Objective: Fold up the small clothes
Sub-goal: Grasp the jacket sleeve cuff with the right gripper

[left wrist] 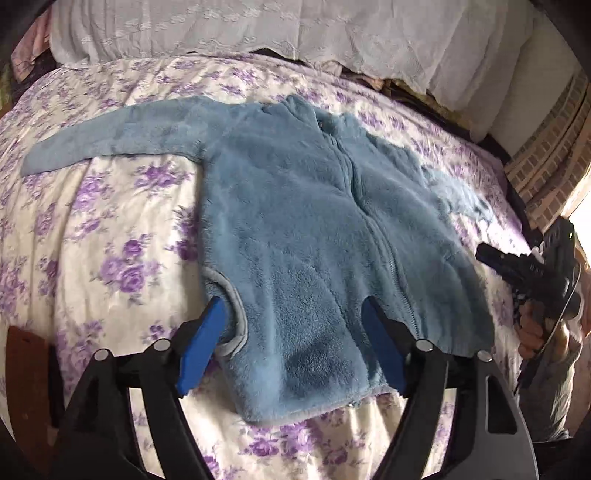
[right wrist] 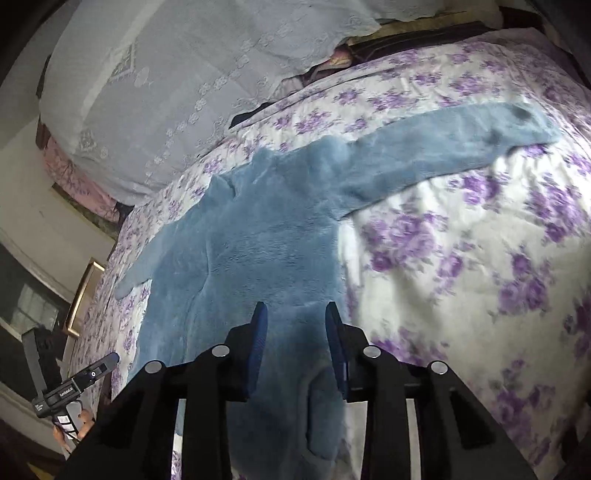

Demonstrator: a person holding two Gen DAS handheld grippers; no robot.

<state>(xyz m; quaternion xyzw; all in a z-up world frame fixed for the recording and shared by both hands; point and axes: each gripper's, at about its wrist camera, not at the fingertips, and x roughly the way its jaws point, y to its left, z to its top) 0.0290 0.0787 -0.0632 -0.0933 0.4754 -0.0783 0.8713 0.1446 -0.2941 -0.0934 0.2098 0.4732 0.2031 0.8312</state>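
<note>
We see the blue fleece jacket (left wrist: pixel 303 206) spread flat, zip front up, on the purple-flowered bedspread (left wrist: pixel 110 229), one sleeve stretched toward nine o'clock in the left wrist view. At six o'clock our left gripper (left wrist: pixel 295 314) hovers over the hem with its blue pads wide apart, pressing nothing. Our right gripper (right wrist: pixel 295 325) stands above the jacket's lower part, jaws partly apart with fleece beneath but not pinched. A white lace-covered pillow (left wrist: pixel 258 29) lies at twelve o'clock.
</note>
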